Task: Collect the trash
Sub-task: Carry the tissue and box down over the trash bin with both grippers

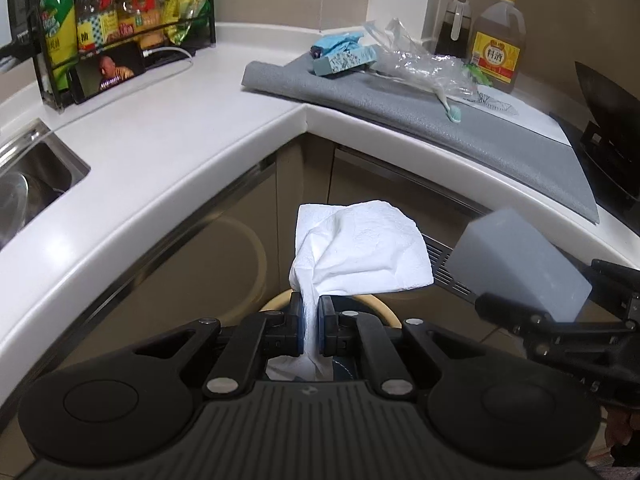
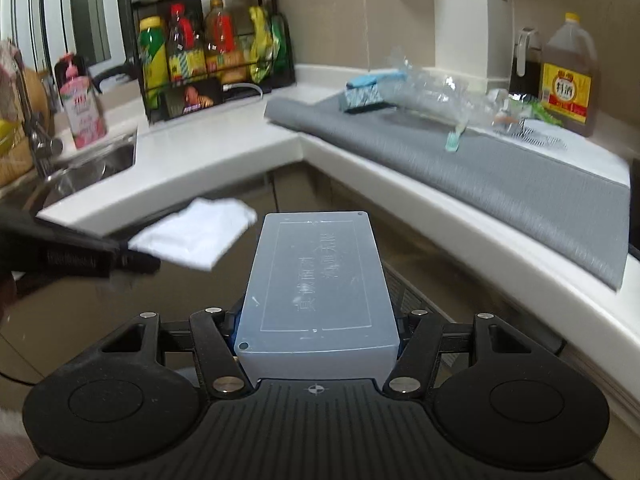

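Here the left gripper has its jaws clenched on one crumpled white paper towel, which fans out above the pads in mid-air, off the surface and in front of the cabinet doors below its inner corner. The right gripper grasps one pale blue plastic box between its jaws, also held in the air below the front edge of the surface; in the left view the box shows at the right, just beside the towel. More trash lies on the one grey mat that covers the right-hand run of the surface: one crumpled clear plastic bag, one small patterned blue carton with a light blue wrapper on top near the mat's back edge, and one toothbrush with a teal head nearer the front. At the back right stand two bottles, a large amber one and a dark one. A black wire rack in the back left corner holds three bottles and some packets. One sink is set into the left end.
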